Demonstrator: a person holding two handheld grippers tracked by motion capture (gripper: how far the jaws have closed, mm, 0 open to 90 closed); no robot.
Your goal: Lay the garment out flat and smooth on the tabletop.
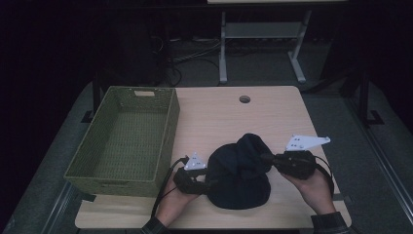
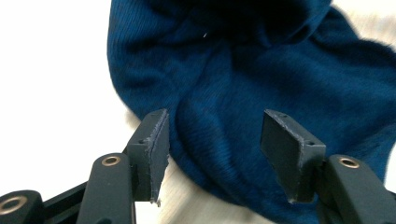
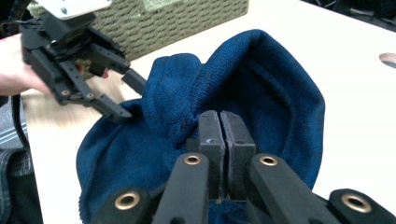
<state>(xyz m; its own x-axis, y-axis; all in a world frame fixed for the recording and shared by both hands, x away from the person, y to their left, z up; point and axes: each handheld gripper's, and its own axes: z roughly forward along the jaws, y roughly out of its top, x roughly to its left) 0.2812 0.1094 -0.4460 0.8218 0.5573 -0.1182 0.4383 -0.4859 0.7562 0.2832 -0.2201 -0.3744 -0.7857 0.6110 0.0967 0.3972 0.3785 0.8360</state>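
Hat is pinched at its rim by our right gripper to lift it open, while our left gripper hangs released beside it, probably readying a second grab.

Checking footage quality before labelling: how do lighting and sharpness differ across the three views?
High view: dim, the hat reads nearly black. Left gripper view: table blown out white, hat blue and slightly soft. Right gripper view: evenly lit, knit sharp, the left tool a little blurred.

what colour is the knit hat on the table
Dark navy blue, a fine ribbed knit hat; it shows best in the right gripper view, and looks nearly black from the high view.
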